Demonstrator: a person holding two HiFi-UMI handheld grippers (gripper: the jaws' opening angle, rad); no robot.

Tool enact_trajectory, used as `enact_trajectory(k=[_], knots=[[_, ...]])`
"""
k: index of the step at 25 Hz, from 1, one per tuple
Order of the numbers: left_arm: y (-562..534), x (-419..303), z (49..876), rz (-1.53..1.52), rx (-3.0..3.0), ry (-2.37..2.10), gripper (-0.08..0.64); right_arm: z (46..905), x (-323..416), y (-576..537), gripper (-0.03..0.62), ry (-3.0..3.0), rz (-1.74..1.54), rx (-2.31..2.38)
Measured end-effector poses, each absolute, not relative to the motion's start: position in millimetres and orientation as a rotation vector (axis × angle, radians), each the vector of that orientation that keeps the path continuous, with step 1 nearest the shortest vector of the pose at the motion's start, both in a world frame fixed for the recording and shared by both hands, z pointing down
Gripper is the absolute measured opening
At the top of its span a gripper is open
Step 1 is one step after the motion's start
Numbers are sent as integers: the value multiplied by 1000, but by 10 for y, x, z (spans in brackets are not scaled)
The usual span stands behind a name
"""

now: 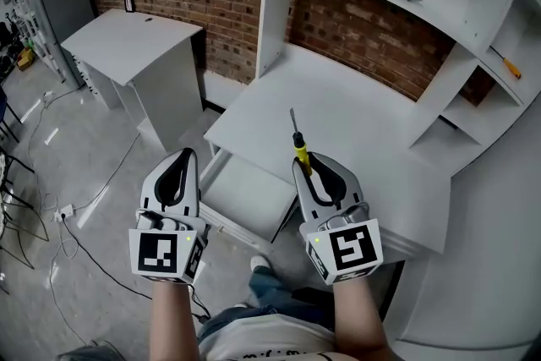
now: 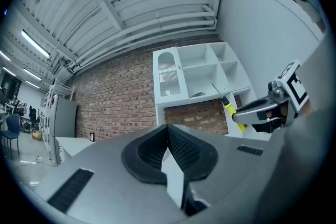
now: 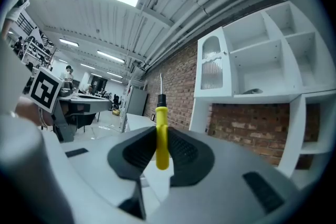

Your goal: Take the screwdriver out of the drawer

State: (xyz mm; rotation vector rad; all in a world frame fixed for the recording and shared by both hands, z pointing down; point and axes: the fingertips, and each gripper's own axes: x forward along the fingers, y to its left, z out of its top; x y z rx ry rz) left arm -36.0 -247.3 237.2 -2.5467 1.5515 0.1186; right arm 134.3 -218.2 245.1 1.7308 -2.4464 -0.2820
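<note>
A screwdriver [image 1: 299,146] with a yellow handle and a thin metal shaft stands up out of my right gripper [image 1: 309,163], which is shut on its handle and held over the white desk's [image 1: 363,123] front edge. In the right gripper view the handle [image 3: 161,136] sits upright between the two black pads. The open drawer [image 1: 245,199] lies below and between my grippers. My left gripper [image 1: 187,158] hovers left of the drawer with its jaws shut and nothing in them. The left gripper view shows its pads [image 2: 176,147] closed together, with the right gripper [image 2: 252,111] and screwdriver [image 2: 231,111] off to the right.
A white shelf unit [image 1: 473,55] rises behind the desk against a brick wall [image 1: 372,30]; an orange-handled tool [image 1: 510,64] lies on a right shelf. A white cabinet [image 1: 139,46] stands at the left. Cables [image 1: 68,220] trail over the floor.
</note>
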Motion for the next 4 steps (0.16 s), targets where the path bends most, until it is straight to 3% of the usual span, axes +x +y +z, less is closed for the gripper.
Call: enact_trajectory(k=[4], knots=[[-2467, -333, 2321, 127, -2536, 1531, 13, 2421, 1381, -2168, 74, -2455, -278, 1744]])
